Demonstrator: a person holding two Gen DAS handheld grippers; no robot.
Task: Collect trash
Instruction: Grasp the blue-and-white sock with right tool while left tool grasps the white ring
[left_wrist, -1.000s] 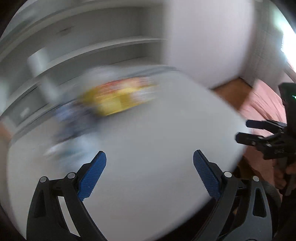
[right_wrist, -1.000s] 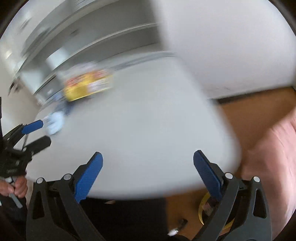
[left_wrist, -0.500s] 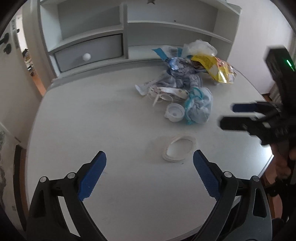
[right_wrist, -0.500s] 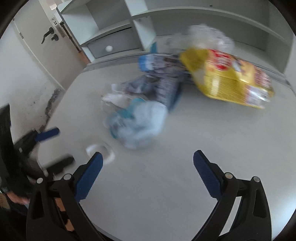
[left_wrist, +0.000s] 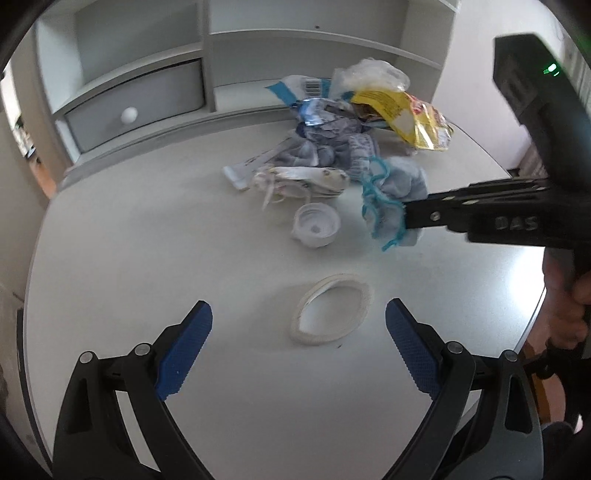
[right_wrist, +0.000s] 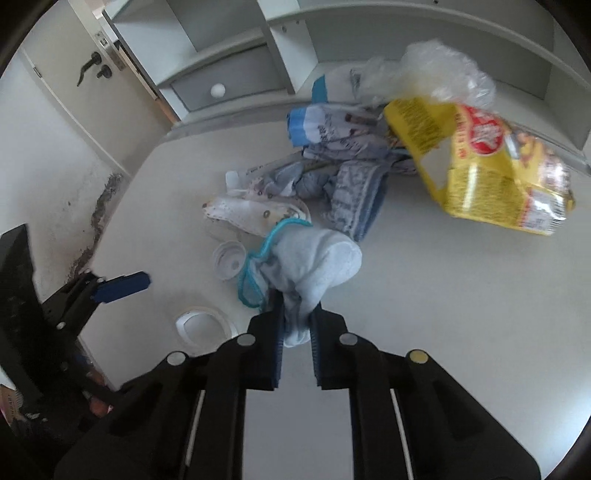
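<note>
Right hand-held gripper (right_wrist: 297, 328), jaws wide half second back, now clenched on pale blue cloth wad (right_wrist: 314, 258), mid-frame on tabletop (right_wrist: 443, 314). First trash item secured; lift likely next. Left hand-held gripper (left_wrist: 299, 332) released, hovering over white ring (left_wrist: 330, 314).

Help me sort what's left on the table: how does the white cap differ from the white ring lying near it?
The white cap is a shallow cup with a closed bottom; the white ring is an open loop with bare table showing through. The cap looks round and smaller; the ring is wider and squashed into an oval. The cap lies close to the trash pile, the ring nearer the open left claw. Both are white, loose and ungripped.
</note>
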